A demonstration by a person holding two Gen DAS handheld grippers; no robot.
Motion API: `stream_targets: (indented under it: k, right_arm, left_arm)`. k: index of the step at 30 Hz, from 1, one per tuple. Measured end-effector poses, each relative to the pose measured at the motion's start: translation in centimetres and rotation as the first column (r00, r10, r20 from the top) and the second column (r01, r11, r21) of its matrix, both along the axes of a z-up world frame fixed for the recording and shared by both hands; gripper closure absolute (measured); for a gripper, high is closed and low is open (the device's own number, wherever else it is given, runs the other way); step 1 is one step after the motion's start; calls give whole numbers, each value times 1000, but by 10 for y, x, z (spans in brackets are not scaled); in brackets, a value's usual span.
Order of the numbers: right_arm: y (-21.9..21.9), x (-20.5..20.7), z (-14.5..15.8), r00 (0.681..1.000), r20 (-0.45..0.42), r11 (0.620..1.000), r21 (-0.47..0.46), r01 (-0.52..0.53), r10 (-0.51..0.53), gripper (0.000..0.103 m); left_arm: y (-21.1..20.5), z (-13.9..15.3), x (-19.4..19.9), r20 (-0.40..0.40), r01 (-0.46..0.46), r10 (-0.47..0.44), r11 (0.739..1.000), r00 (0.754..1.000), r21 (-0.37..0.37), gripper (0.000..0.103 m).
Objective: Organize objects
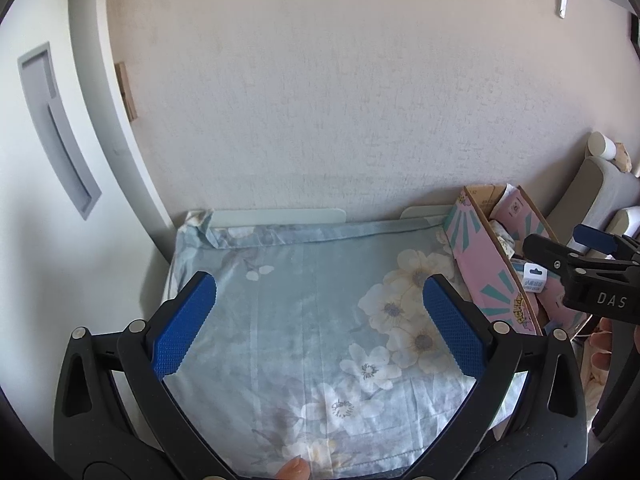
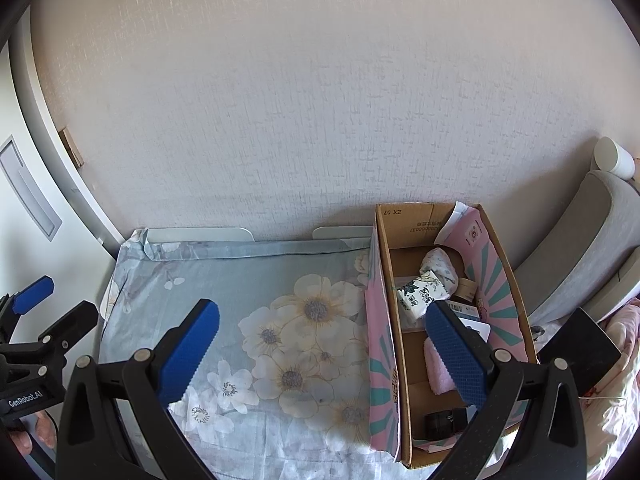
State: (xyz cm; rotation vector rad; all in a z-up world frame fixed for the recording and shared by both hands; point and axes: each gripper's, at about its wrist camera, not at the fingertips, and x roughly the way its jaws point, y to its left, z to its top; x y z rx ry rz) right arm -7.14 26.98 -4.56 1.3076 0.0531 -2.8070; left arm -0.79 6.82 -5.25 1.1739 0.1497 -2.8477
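A pink and teal cardboard box point(image 2: 382, 344) stands at the right end of a table under a blue floral cloth point(image 2: 256, 312); it also shows in the left wrist view point(image 1: 480, 264). Inside lie a floral tissue pack point(image 2: 420, 294), a pale rolled cloth point(image 2: 438, 264), a pink towel point(image 2: 438, 372), a small white card point(image 2: 478, 330) and a black item point(image 2: 440, 420). My left gripper point(image 1: 318, 324) is open and empty over the cloth. My right gripper point(image 2: 322, 354) is open and empty, its right finger point(image 2: 456, 352) above the box.
A textured wall point(image 2: 320, 120) backs the table. A white cabinet door point(image 1: 48, 160) is at the left. A grey padded headboard point(image 2: 576, 248) with a white cup point(image 2: 614, 160) stands at the right, above pink bedding point(image 2: 616, 380).
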Motion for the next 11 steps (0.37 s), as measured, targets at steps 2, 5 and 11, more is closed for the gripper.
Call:
stream_targets:
  k: [2, 5, 11]
  right_arm:
    - [-1, 1, 0, 1000, -3, 1000, 0, 1, -1, 0]
    - [-1, 2, 0, 1000, -4, 1000, 0, 3, -3, 0]
    - [-2, 2, 1, 1000, -3, 1000, 4, 2, -2, 0]
  left_arm:
    - [2, 4, 2, -24, -2, 1, 1000, 1000, -12, 0]
    - [4, 9, 5, -43, -10, 9, 999, 999, -30, 0]
    - [3, 9, 7, -47, -19, 17, 999, 999, -37, 0]
